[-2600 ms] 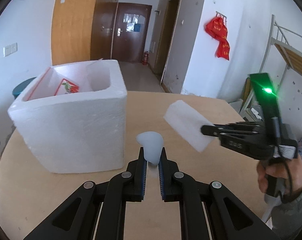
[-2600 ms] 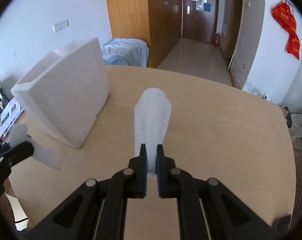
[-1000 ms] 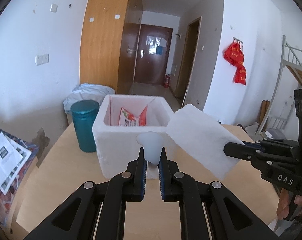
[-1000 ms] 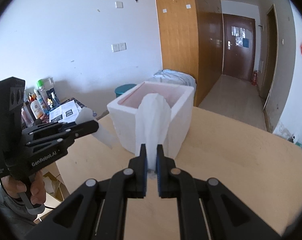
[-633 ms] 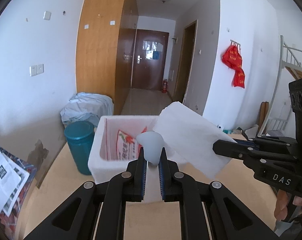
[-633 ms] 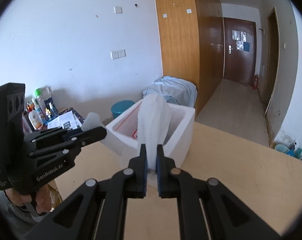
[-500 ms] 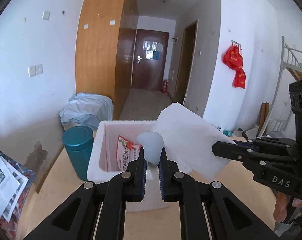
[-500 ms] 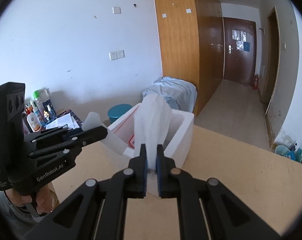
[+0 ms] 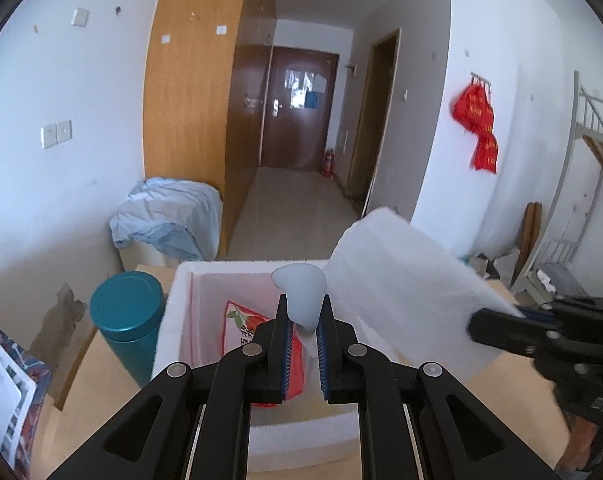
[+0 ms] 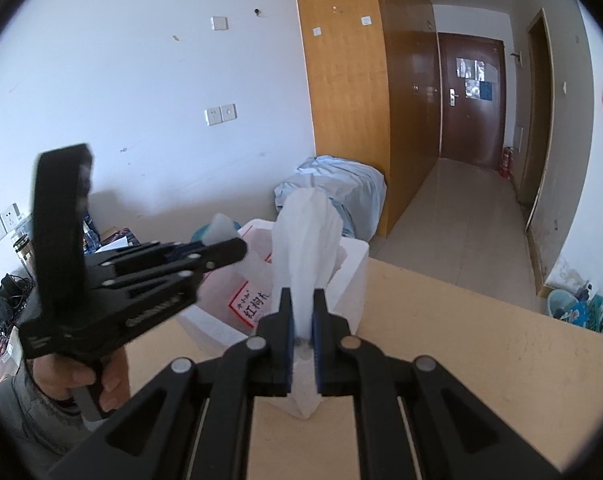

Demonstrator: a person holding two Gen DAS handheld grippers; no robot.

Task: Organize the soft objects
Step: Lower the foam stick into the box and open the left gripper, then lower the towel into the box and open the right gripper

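A white foam box stands open on the wooden table, with a red and white packet inside. My left gripper is shut on a white foam sheet, held over the box opening. My right gripper is shut on a second white foam sheet, held over the box's right side; in the left wrist view this sheet appears as a broad slab. In the right wrist view the left gripper is at the left, over the box.
A teal cylinder stands left of the box on the table. Papers lie at the far left. A pale blue cloth bundle sits on the floor behind. The table edge runs behind the box.
Both grippers have moved forward and higher over the box, each still holding its foam sheet. I now look down into the box, and the left gripper is closer to the right one.
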